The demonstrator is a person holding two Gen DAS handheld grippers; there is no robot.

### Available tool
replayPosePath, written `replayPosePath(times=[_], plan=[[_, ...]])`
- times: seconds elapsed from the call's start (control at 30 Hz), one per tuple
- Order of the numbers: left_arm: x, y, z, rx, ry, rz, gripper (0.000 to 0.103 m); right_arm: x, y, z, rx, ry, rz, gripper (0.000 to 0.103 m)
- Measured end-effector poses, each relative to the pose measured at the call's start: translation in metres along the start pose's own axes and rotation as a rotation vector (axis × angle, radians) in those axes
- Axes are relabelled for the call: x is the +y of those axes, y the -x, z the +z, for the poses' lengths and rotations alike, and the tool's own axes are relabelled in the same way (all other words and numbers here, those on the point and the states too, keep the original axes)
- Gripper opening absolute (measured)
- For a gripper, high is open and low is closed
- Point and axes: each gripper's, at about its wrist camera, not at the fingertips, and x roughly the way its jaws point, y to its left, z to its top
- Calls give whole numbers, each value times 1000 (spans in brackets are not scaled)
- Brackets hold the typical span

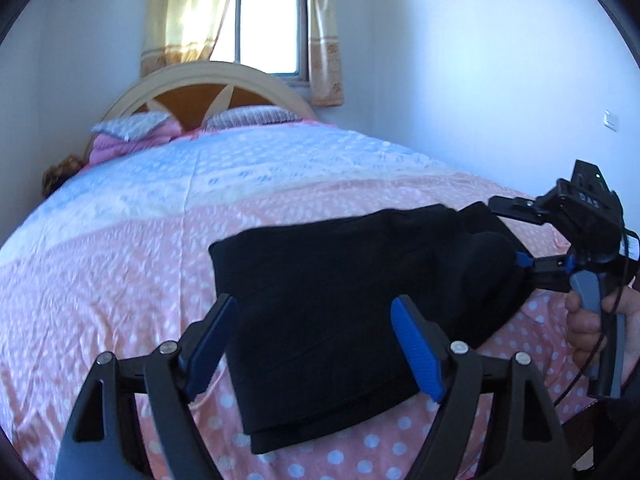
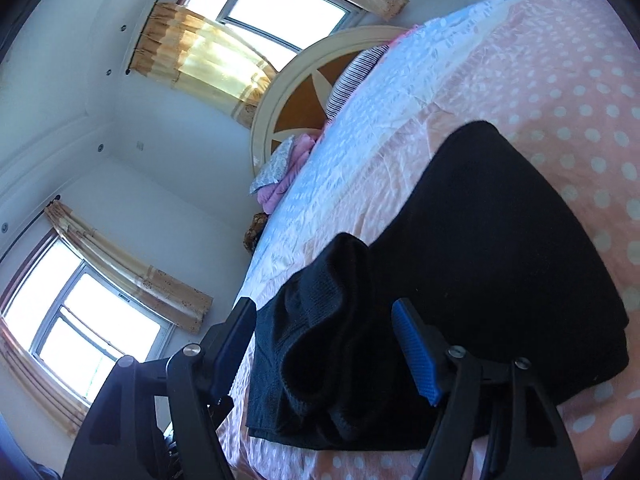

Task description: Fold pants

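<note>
Now I see both sets of fingers wide apart, left gripper (image 1: 314, 346) and right gripper (image 2: 326, 346) (nothing gripped), folded black pants (image 1: 340, 312) lying between them on the bed (image 1: 120, 280).

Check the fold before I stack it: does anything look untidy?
Yes. The black pants lie folded flat on the bedspread, but the end nearest the right gripper is bunched into a raised hump.

You can read one marking only: pale letters "DAS" on the black housing of your right gripper (image 1: 516, 236), seen from the left wrist.
</note>
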Motion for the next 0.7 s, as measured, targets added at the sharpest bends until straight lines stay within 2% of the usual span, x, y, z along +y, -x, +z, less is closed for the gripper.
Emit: replayPosePath(times=[0.13, 0.2, 0.27, 0.3, 0.37, 0.4, 0.47, 0.57, 0.7], plan=[[-4, -8, -9, 29, 4, -21, 82, 3, -7, -7, 66, 1, -65, 72], [-7, -11, -13, 38, -11, -20, 82, 5, -9, -12, 85, 5, -70, 72], [-7, -12, -17, 48, -8, -24, 82, 11, -14, -18, 98, 60, -97, 72], [-6, -13, -18, 53, -2, -28, 82, 18, -17, -21, 100, 130, -135, 69], [-6, -13, -18, 55, 8, -30, 82, 28, -23, -27, 106, 222, -212, 38], [-6, -12, -19, 54, 11, -27, 82, 28, -27, -29, 125, 236, -219, 22], [-5, -12, -19, 54, 16, -20, 82, 25, -29, -32, 137, 206, -189, 20], [-3, -11, -18, 53, 29, -16, 82, 23, -30, -30, 149, 204, -198, 20], [0, -10, -18, 50, 35, -11, 82, -7, -27, -27, 136, 4, -57, 24]])
